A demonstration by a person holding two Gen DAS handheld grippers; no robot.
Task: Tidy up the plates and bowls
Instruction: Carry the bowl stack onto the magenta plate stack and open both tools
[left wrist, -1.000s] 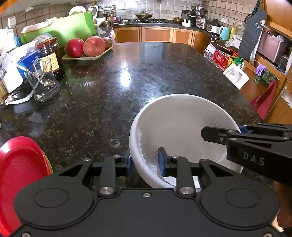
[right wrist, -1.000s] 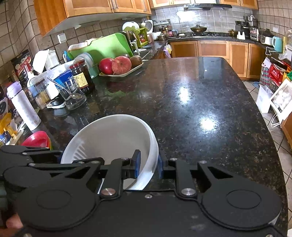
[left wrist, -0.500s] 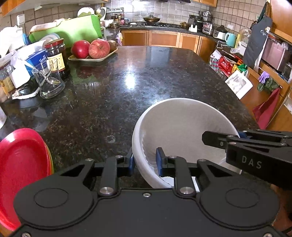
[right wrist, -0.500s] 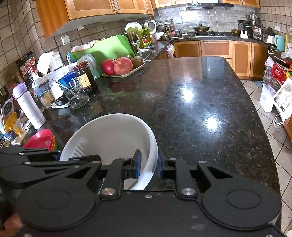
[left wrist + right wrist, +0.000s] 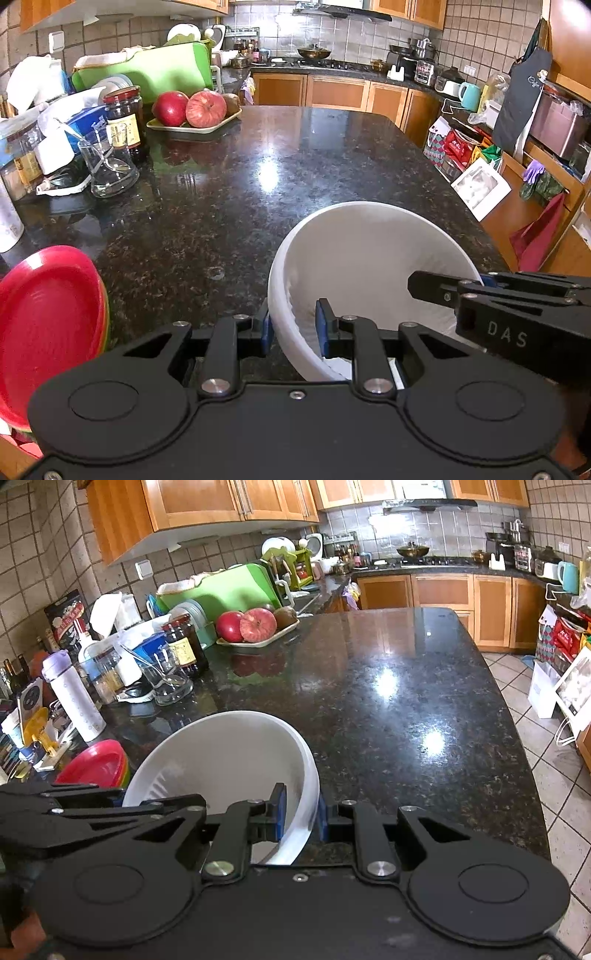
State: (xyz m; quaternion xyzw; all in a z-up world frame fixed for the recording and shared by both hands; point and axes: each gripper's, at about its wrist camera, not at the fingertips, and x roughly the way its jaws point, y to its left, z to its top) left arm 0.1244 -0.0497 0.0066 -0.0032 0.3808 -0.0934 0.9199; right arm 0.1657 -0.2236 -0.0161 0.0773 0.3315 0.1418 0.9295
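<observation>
A large white bowl (image 5: 369, 258) is held above the near edge of the dark granite counter (image 5: 240, 192). My left gripper (image 5: 293, 326) is shut on the bowl's left rim. My right gripper (image 5: 299, 816) is shut on the bowl's right rim; the bowl also shows in the right wrist view (image 5: 229, 753). The right gripper shows in the left wrist view (image 5: 517, 310) at the bowl's far side. A stack of red plates (image 5: 48, 325) sits at the counter's near left, and in the right wrist view (image 5: 96, 764) it lies left of the bowl.
Jars, a glass jug (image 5: 109, 168), a white bottle (image 5: 75, 698) and a fruit tray with apples (image 5: 192, 110) crowd the counter's left side. A green dish rack (image 5: 229, 587) stands behind. Tiled floor and bags (image 5: 557, 653) lie right of the counter.
Both grippers have lifted the white bowl and drawn it back a little toward the near edge. The red plates show further right and higher in the views. Both grips stay shut.
</observation>
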